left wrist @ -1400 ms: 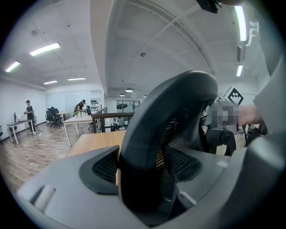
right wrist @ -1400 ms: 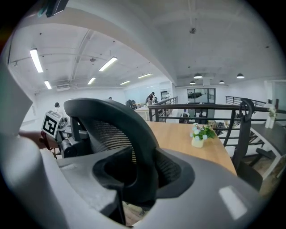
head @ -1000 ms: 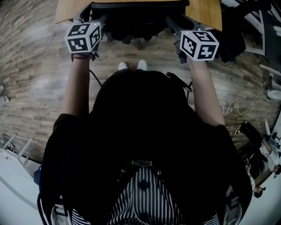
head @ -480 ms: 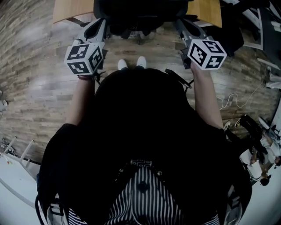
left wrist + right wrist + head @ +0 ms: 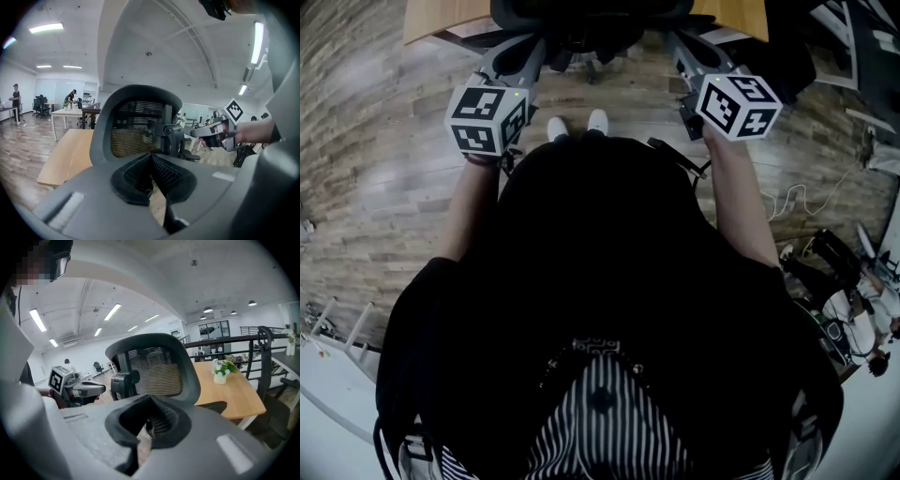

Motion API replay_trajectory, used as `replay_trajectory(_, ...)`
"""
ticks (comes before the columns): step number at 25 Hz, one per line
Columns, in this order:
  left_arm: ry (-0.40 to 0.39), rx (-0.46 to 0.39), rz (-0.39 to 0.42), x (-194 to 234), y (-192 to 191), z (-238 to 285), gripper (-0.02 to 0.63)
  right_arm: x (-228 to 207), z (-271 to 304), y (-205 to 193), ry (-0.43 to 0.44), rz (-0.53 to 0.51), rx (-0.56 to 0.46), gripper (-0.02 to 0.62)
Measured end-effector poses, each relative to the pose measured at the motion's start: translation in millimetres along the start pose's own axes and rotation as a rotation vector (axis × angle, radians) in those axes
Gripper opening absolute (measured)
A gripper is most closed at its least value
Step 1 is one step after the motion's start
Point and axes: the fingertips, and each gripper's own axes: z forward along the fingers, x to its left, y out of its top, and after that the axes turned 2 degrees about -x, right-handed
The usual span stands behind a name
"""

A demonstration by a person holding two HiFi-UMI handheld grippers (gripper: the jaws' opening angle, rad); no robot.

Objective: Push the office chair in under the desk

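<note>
**Head view:** the office chair (image 5: 591,17) is shown at top centre, against the tabletop (image 5: 441,19) edge. It is flanked by the left hand-held gripper (image 5: 523,58) and the right hand-held gripper (image 5: 689,52), both about equally near.

**Left gripper view:** the jaws are pressed together on nothing, and the office chair (image 5: 136,131) is seen directly ahead.

**Right gripper view:** the jaws are likewise closed and empty. The office chair (image 5: 159,371) is seen ahead at centre frame, with the tabletop (image 5: 229,390) at its right.

Office chair (image 5: 591,19) sits at the counter (image 5: 441,17) near edge, mid-span, with counter top showing on either side of the backrest. Left tool (image 5: 532,52) is just beside the chair's left side, right tool (image 5: 682,45) just beside its right; can't tell contact. Shoes (image 5: 574,125) on the floor (image 5: 384,187) behind the chair, between the tools. Flower pot (image 5: 220,377) on the counter, right of the chair.
</note>
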Motion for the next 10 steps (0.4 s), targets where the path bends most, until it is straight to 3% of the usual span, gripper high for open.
replay_trajectory(10,-0.033,0.004,0.026,-29.6,-10.9,-7.2,0.006,8.8,-16.4,-16.0,0.005,0.000,0.009,-0.002)
